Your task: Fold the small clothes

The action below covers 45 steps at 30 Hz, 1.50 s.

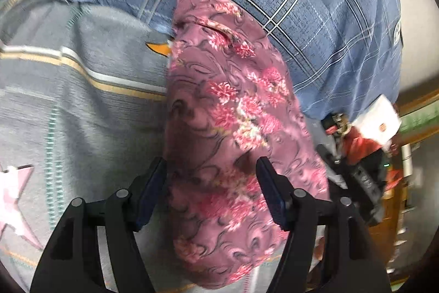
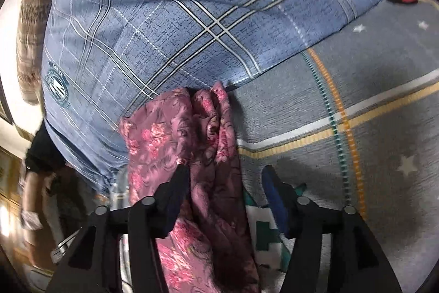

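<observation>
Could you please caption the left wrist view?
Open left gripper straddling pink floral garment on grey bedsheet.

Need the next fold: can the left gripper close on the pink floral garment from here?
Probably yes: the pink floral garment already lies between the open left gripper fingers, with nothing in between.

The grey sheet [image 2: 370, 128] lies bare and flat to the right of the pink floral garment [image 2: 208, 155], giving open room there. The blue plaid quilt [image 2: 192, 18] bulks up just behind the garment, walling off the far side. In the left wrist view, bare sheet [image 1: 82, 114] extends left of the garment [image 1: 233, 114], while the other gripper [image 1: 354, 169] crowds its right.
</observation>
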Available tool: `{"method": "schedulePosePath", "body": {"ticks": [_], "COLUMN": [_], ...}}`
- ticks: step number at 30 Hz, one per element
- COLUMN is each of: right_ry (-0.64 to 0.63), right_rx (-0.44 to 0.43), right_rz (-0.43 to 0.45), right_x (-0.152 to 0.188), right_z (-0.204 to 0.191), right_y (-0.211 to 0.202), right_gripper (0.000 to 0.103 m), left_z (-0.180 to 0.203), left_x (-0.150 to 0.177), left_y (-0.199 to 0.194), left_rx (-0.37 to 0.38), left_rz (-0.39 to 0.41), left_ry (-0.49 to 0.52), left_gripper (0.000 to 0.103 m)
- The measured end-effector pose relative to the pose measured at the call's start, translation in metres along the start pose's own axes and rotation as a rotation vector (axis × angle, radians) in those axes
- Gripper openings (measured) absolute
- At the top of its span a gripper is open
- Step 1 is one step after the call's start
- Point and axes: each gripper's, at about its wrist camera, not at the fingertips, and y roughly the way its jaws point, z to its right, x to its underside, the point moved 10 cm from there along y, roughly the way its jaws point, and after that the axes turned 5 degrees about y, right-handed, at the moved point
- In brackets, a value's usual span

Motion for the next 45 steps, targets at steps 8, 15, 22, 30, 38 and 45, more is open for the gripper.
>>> {"method": "schedulePosePath", "body": {"ticks": [8, 15, 22, 30, 38, 45], "right_ry": [-0.171, -0.401, -0.435, -0.416, -0.339, -0.312], "right_rx": [-0.022, 0.137, 0.111, -0.012, 0.037, -0.065], "right_rz": [-0.087, 0.032, 0.096, 0.055, -0.101, 0.048], "right_x": [0.016, 0.026, 0.047, 0.137, 0.233, 0.179], "right_z": [-0.032, -0.061, -0.092, -0.12, -0.05, -0.089], "right_y": [0.037, 0.013, -0.031, -0.064, -0.038, -0.076], "right_gripper": [0.065, 0.025, 0.024, 0.024, 0.029, 0.043], "left_z": [0.013, 0.016, 0.026, 0.012, -0.048, -0.027], "left_x": [-0.008, -0.01, 0.003, 0.079, 0.155, 0.105], "left_y": [0.014, -0.004, -0.061, -0.111, -0.097, -0.14], "left_rx": [0.001, -0.059, 0.009, 0.008, -0.049, 0.019], "left_rz": [0.022, 0.083, 0.139, 0.096, -0.025, 0.118], "left_ry": [-0.001, 0.055, 0.065, 0.075, 0.049, 0.12], "left_gripper": [0.074, 0.02, 0.019, 0.019, 0.026, 0.036]}}
